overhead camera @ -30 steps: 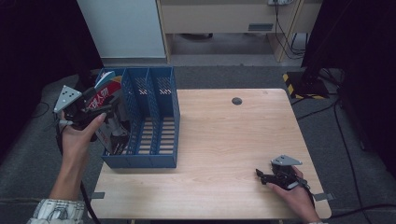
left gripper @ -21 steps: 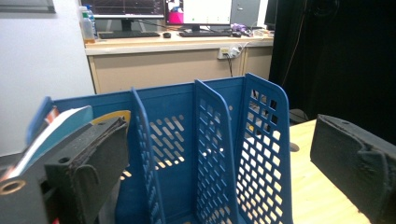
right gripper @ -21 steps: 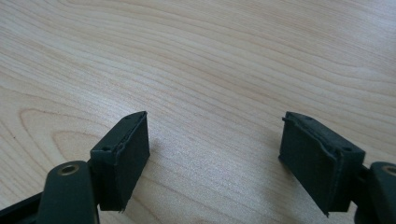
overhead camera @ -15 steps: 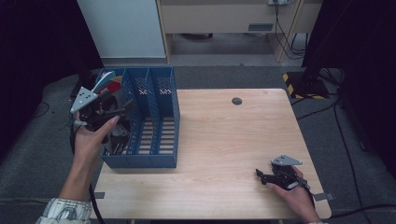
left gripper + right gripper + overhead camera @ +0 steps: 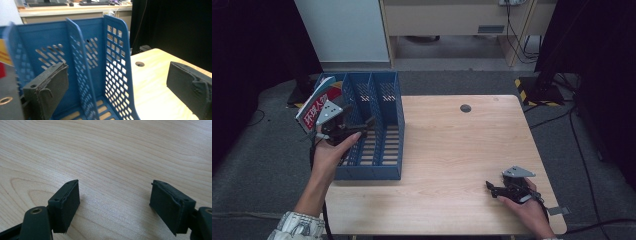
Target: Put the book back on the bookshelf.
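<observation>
A blue file rack (image 5: 384,150) with three slots stands on the left part of the wooden table (image 5: 452,150). A book with a red and white cover (image 5: 316,104) leans in the leftmost slot, its top tipped out to the left. My left gripper (image 5: 362,120) hovers over the rack just right of the book, open. In the left gripper view its jaws (image 5: 120,87) stand wide apart, with two rack dividers (image 5: 82,75) ahead between them and the book's edge (image 5: 3,57) at the far left. My right gripper (image 5: 490,186) rests open on the table at the front right, nothing between its jaws (image 5: 115,202).
A round cable hole (image 5: 465,108) sits in the table's far middle. Beyond the table stand a white cabinet (image 5: 342,30) and a wooden shelf unit (image 5: 452,20). A yellow and black striped base (image 5: 524,85) lies on the floor at the back right.
My left gripper has moved right and down, away from the book and over the rack's slots. The book stays in the leftmost slot. The right gripper has not moved.
</observation>
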{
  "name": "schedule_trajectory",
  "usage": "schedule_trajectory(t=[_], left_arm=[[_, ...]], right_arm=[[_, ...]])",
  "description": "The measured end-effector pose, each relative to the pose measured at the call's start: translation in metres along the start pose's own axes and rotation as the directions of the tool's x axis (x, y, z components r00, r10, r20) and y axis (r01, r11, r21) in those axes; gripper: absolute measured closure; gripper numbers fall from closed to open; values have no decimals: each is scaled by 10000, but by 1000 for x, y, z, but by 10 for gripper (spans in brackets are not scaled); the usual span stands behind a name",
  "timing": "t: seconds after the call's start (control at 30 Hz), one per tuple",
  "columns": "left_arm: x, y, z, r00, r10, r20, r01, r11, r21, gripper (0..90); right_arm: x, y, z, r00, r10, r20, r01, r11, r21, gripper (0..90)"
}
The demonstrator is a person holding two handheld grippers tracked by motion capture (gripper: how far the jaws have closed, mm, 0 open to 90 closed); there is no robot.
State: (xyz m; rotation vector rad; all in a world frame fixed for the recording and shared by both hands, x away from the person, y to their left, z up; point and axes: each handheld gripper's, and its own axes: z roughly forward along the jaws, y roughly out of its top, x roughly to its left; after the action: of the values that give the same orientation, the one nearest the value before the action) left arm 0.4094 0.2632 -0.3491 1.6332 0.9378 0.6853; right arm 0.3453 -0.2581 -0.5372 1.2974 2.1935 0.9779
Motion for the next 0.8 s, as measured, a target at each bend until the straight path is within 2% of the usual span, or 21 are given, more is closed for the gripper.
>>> schedule_trajectory(t=[0.17, 0.4, 0.47, 0.6, 0.77, 0.8], left_arm=[[-7, -6, 10, 9999, 3, 162, -8, 9997, 258, 30], [-23, -15, 25, 9975, 25, 708, -61, 9987, 510, 28], [-29, -20, 32, 9965, 28, 838, -84, 9978, 660, 28], [-36, -26, 40, 9948, -25, 1021, -66, 9961, 885, 28], [-44, -28, 46, 9930, -80, 1176, -41, 9948, 1018, 29], [-48, -28, 49, 9915, -43, 1301, -96, 9943, 1060, 29]], right_arm=[[0, 0, 0, 10000, -11, -8, 11, 10000, 24, 231], [0, 0, 1, 10000, -17, -6, 17, 10000, 84, 192], [0, 1, 2, 10000, 23, 22, -23, 9998, 181, 132], [0, 1, 3, 9998, 153, 121, -157, 9993, 340, 75], [0, 1, 3, 9998, 133, 120, -137, 9992, 364, 71], [0, 1, 3, 9999, 118, 119, -122, 9993, 348, 71]])
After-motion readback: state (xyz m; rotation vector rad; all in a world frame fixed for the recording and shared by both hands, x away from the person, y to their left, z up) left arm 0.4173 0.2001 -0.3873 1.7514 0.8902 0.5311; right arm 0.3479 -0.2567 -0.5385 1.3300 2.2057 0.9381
